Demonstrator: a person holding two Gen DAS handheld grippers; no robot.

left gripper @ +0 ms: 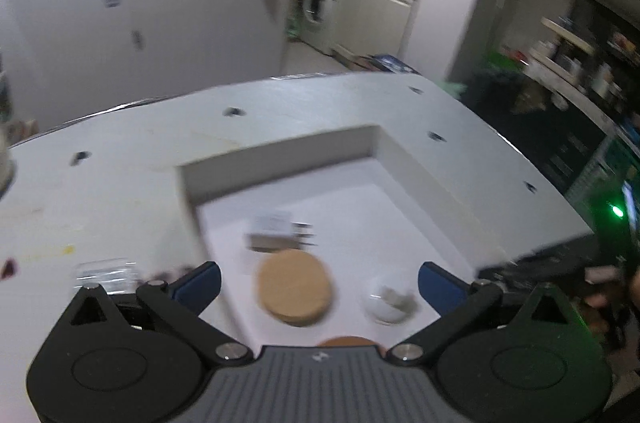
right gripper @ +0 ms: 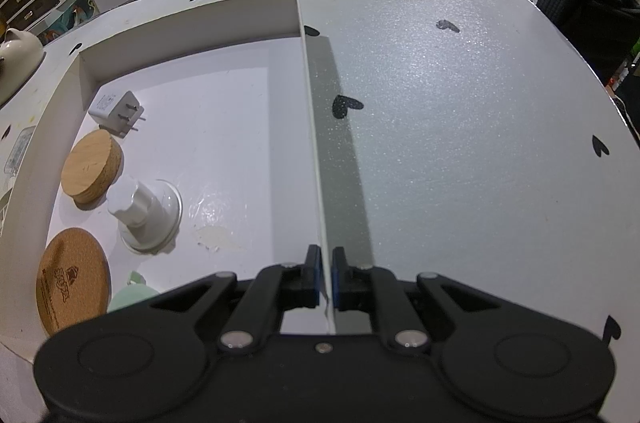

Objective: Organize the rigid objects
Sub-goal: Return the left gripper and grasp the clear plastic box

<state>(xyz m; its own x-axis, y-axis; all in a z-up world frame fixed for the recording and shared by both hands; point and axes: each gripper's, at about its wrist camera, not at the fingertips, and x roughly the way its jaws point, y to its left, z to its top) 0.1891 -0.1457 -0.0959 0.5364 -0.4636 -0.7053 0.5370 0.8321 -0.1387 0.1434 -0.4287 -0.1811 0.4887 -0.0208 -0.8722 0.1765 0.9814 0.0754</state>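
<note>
A shallow white box (right gripper: 300, 23) lies on the white table (right gripper: 460, 103). In it are a white plug adapter (right gripper: 116, 111), a wooden lid (right gripper: 92, 167), a white suction knob (right gripper: 148, 211), a cork coaster (right gripper: 72, 287) and a pale green item (right gripper: 128, 297). My right gripper (right gripper: 326, 275) is shut on the box's right wall. My left gripper (left gripper: 320, 281) is open and empty above the box (left gripper: 280, 151), over the wooden lid (left gripper: 295, 287) and the suction knob (left gripper: 390, 299). The left wrist view is blurred.
A clear plastic piece (left gripper: 106, 273) lies on the table left of the box. A cream teapot (right gripper: 16, 57) stands at the table's far left. A dark garment (right gripper: 584, 3) sits past the right edge. Black heart marks (right gripper: 346, 105) dot the table.
</note>
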